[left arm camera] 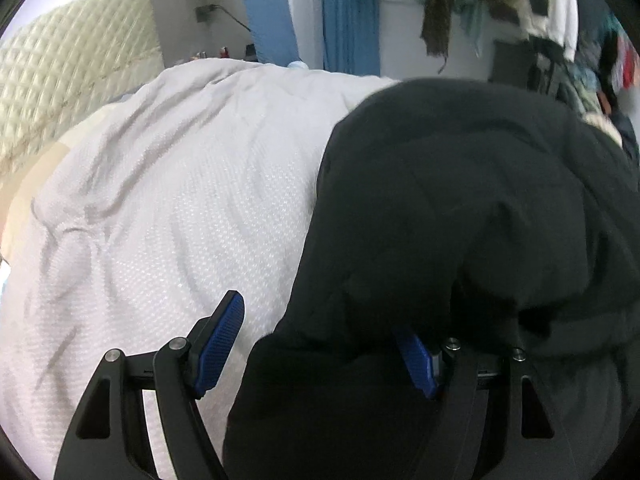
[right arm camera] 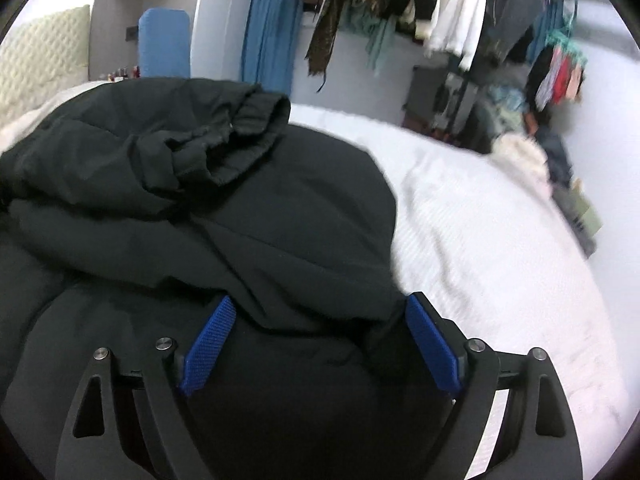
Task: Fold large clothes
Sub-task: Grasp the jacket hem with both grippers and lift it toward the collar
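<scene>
Matt black jacket (right arm camera: 280, 216) (textured white bedspread (left arm camera: 180, 200))

A bedroom: white-covered bed (left arm camera: 168, 200), quilted headboard (left arm camera: 72, 80), hanging clothes (right arm camera: 400, 8).

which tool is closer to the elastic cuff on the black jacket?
Right, as far as visible. The right tool sits open over the black jacket, with the cuff ahead of it. The left tool is at the jacket's edge; no cuff in its view.

Showing one black jacket (right arm camera: 248, 216), one white bedspread (left arm camera: 168, 200), two grippers: left gripper (left arm camera: 320, 344), right gripper (right arm camera: 320, 344), one blue curtain (right arm camera: 268, 28).
</scene>
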`<state>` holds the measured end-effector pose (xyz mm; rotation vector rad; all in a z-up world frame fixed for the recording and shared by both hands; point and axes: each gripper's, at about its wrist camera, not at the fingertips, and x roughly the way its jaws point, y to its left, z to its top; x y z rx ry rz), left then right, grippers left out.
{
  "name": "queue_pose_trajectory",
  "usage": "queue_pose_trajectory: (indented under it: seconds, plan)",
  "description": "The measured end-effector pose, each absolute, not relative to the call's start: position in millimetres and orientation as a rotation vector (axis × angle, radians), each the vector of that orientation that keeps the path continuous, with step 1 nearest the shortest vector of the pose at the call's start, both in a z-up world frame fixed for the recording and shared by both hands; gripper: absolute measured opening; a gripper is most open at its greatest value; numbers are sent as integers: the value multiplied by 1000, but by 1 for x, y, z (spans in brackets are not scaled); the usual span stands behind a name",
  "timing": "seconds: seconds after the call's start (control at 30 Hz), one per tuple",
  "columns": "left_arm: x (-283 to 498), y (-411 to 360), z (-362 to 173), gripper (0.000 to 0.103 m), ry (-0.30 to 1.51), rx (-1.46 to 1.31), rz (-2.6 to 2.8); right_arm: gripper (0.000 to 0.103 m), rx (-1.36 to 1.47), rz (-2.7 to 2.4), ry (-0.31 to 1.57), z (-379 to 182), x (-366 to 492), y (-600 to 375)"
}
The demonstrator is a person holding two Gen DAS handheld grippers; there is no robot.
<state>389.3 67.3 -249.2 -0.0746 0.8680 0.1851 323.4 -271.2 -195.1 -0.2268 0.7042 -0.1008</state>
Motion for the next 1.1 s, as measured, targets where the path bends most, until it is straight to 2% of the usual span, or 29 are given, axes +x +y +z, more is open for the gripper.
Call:
queue_pose_trajectory:
  seconds: [0.07, 0.2, 0.33, 0.53, 0.73, 0.9, 1.1]
  plan:
    - [391, 69, -249, 74, 863, -95, 178, 86, -310, -141, 667, -190, 320, -262]
    - [398, 69, -251, 74, 857, -105, 160, 95, -323, -167, 655, -188, 321, -266]
    - [405, 73, -253, 74, 860, -112, 145, 95, -252, -80, 826, -217, 346, -278]
    - [406, 80, -251, 74, 830, -108, 148, 95, -153, -111, 673, -198, 345, -295]
    - [412, 94, -251, 76, 819, -123, 150, 95, 1, -118, 614, -178, 345, -319]
    - [421, 103, -259, 76, 849, -159, 161, 95, 89, -133, 671, -198, 359, -343]
    - [408, 90, -236, 74, 841, -143, 131, 95, 177, -35, 740, -194, 342, -338]
